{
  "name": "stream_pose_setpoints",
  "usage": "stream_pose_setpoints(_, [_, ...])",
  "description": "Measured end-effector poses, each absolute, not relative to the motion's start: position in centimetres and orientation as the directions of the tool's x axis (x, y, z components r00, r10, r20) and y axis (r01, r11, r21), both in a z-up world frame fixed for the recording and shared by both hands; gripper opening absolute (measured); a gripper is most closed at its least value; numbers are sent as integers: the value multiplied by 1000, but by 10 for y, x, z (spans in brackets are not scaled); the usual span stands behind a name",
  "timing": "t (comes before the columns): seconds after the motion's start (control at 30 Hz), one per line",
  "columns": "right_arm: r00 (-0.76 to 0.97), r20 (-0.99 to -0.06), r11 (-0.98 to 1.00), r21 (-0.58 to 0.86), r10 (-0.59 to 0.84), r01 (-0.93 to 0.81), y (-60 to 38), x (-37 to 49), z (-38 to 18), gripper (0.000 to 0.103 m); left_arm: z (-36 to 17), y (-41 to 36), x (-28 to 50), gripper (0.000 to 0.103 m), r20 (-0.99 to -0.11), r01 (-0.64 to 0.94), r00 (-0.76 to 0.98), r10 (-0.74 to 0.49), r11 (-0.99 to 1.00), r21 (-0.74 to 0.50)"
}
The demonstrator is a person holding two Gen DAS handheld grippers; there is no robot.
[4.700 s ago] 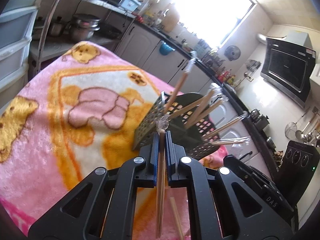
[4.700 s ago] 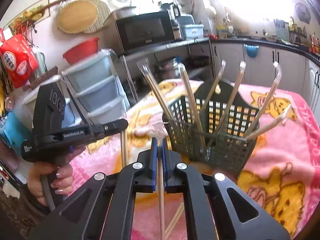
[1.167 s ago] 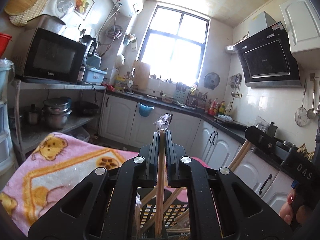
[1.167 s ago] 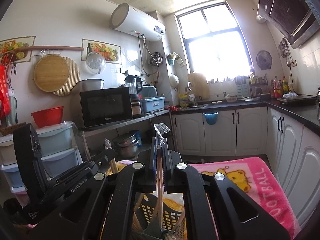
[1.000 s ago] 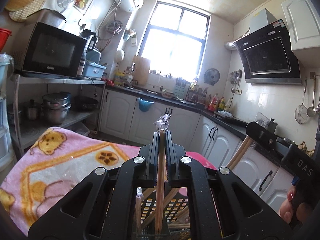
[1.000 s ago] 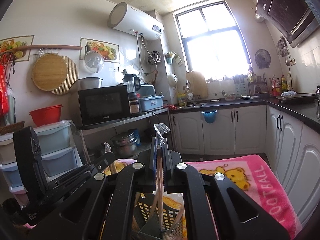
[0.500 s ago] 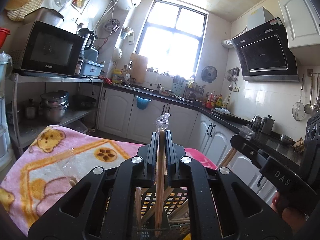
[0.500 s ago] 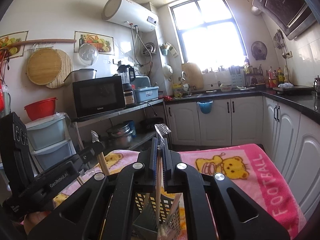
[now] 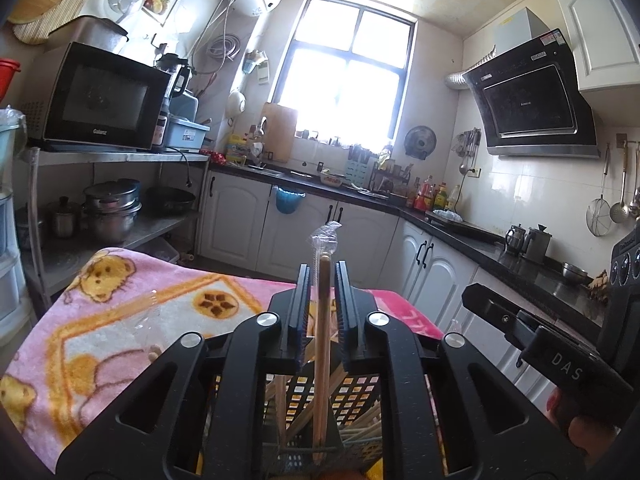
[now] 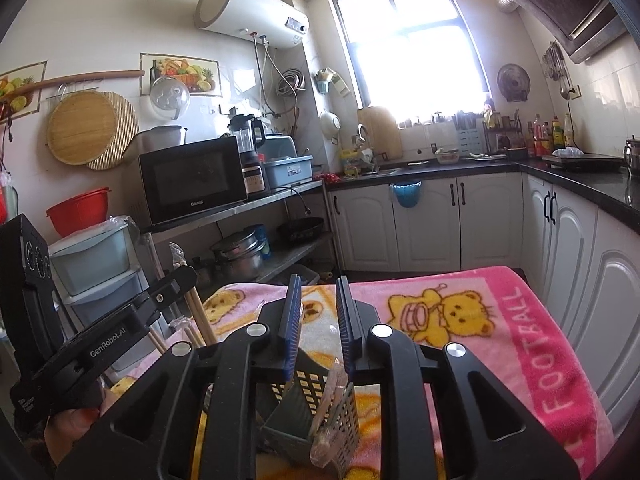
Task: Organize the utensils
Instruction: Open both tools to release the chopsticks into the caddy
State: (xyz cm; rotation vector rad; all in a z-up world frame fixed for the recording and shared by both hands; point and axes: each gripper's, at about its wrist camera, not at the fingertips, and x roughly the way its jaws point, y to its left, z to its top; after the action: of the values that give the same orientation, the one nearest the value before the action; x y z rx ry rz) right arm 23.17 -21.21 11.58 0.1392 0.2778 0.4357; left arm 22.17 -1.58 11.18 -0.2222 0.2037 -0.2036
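The left gripper (image 9: 322, 300) has its jaws opening; a pair of wooden chopsticks (image 9: 321, 360) in a clear wrapper stands upright in the gap, and daylight shows on both sides, so the pads do not press on it. The lower end of the chopsticks drops into the dark slotted basket (image 9: 352, 396) at 6 o'clock in the left wrist view; the gripper body covers most of the basket, so its rim and floor are hidden. More chopsticks lean inside it, and their count cannot be read. The right gripper (image 10: 318, 312) also has its jaws opening, with nothing between the pads. Below it, at 6 o'clock in the right wrist view, a wrapped pair (image 10: 330, 412) leans in the basket; the wrapper glare blurs its outline. The basket stands on a pink blanket (image 10: 500, 340) printed with yellow bears; the surface under the blanket is fully covered. At 8 o'clock in the right wrist view, the left gripper's body appears with a hand (image 10: 74, 432) under it, cut off by the frame edge. At 4 o'clock in the left wrist view, the right gripper's body shows, with a hand (image 9: 576, 420) only partly visible.
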Motion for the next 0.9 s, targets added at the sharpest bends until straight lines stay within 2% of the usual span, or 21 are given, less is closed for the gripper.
stream_pose_setpoints(0.23, [862,-262,898,197,434,-392,-217,224,118,25,111,-10,216,20,-221,159,952,-214,958,-241])
stream_pose_setpoints(0.4, [861,-266,898,198,435,-392,-218,219,121,25,111,-4,210,20,-223,133,956,-189,961,-243])
stream_pose_setpoints(0.53, [862,-258,896,202,437,-394,-220,214,124,25,110,4,207,7,-221,104,962,-160,964,-246])
stream_pose_setpoints(0.9, [854,-255,888,218,453,-406,-224,198,126,25,97,17,195,4,-250,89,955,-159,958,-271])
